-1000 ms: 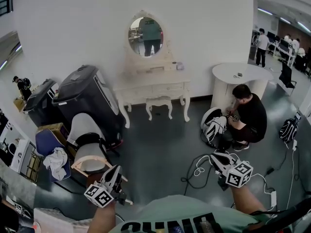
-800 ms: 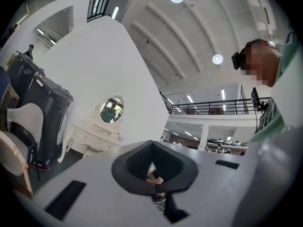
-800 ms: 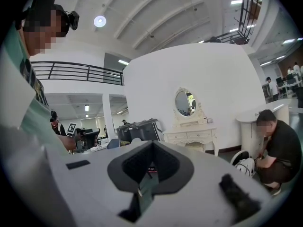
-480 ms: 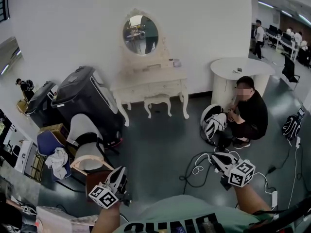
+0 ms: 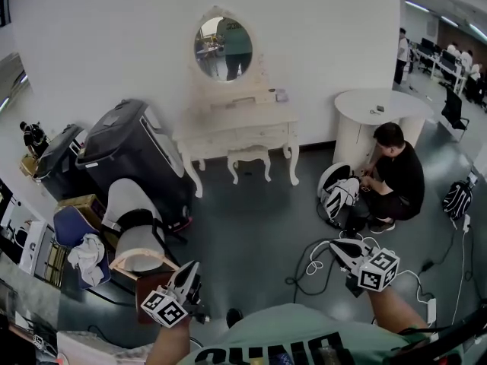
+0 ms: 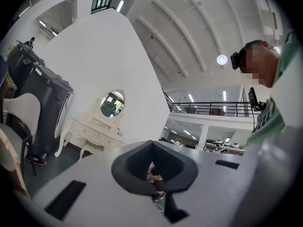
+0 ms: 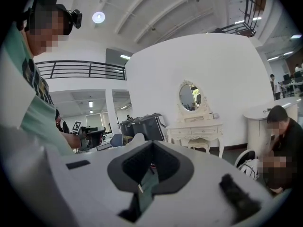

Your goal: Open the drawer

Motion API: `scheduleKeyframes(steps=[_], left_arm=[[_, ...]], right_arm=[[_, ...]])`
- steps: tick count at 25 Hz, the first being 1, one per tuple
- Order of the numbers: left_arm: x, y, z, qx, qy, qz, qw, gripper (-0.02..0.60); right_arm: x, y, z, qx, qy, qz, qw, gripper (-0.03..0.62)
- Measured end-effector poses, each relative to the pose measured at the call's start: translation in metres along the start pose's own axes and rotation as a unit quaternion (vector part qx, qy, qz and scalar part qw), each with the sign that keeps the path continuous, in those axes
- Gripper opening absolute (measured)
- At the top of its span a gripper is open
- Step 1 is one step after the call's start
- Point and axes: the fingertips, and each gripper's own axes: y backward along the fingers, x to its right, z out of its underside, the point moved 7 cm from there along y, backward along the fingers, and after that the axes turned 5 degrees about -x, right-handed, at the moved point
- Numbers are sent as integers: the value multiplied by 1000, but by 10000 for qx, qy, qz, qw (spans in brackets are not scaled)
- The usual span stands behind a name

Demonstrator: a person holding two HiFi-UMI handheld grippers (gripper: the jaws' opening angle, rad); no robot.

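The white dressing table [image 5: 237, 131] with its drawers stands against the far wall under an oval mirror [image 5: 222, 46], well away across the grey floor. It also shows far off in the left gripper view as the dressing table [image 6: 90, 131] and in the right gripper view as the dressing table [image 7: 196, 129]. My left gripper [image 5: 187, 274] is held low at the bottom left, jaws together and empty. At the bottom right, my right gripper [image 5: 335, 247] also has its jaws together with nothing in them. Both point roughly level toward the table and touch nothing.
Black suitcases [image 5: 129, 154] and a chair [image 5: 137, 230] stand at the left. A small stool [image 5: 249, 162] sits under the dressing table. At the right a person [image 5: 394, 177] crouches by a round white table [image 5: 380, 111], with a bag [image 5: 338, 196] and cables [image 5: 316, 266] on the floor.
Both grippers have drifted a little with the person's step, still shut. A shoe tip now shows on the floor between them. The view has shifted slightly.
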Motion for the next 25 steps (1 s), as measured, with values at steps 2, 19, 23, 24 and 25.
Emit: scheduleKeyframes(steps=[2,19,23,24,25], left_arm=[[-30,0,-13,0,11,108,9999,6],[-266,50,-142,21,-155,67,9999,6],[-292,45,-144,-14,-43,-114,9999,6],[-297,41,-146,-19,-29,-143,9999,6],[-301,36,-148,-17,-29,-169,9999,6]], right_arm=[[-10,-27,-10,15,55,83,9999,12],[-77,-266,-87,138,-64,416,9990,12],[-64,-302,-93,67,-86,273,9996,12],[-59,-311,-95,61,-88,237,9997,12],[-53,-319,-98,51,-93,199,9997,12]])
